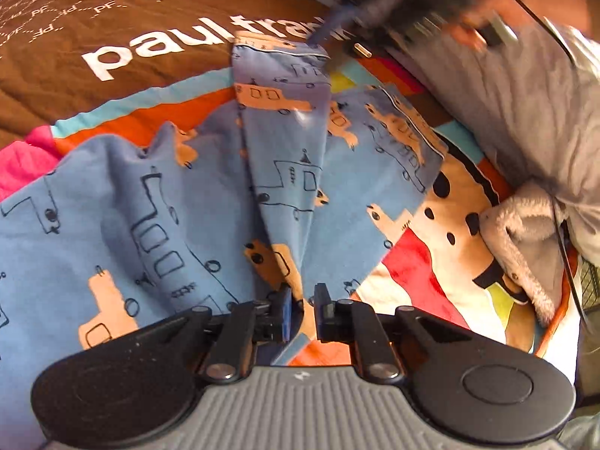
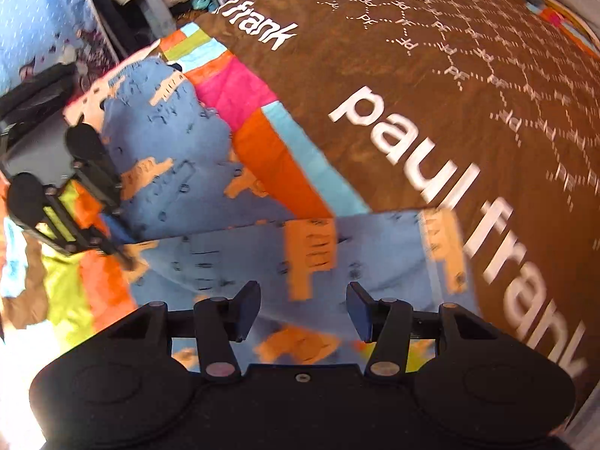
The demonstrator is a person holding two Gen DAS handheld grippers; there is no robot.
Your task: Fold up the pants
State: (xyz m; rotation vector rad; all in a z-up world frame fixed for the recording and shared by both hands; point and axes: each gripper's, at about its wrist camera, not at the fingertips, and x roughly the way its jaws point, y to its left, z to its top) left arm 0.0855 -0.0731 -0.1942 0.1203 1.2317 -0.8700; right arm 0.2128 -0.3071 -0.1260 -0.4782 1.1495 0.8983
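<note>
Pants (image 1: 157, 202) lie spread on the bed's bright blanket (image 1: 123, 7), legs running away from the left gripper (image 1: 303, 313), whose narrow jaws pinch a fold. The right gripper (image 2: 303, 313), jaws wide and empty, hovers over the far leg end, nearer it.

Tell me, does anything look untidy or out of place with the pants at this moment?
Yes. The blue pants lie bunched and creased on the blanket, not flat. One leg is twisted across the other. The left gripper pinches a fold; the right gripper stands open above the cloth.
</note>
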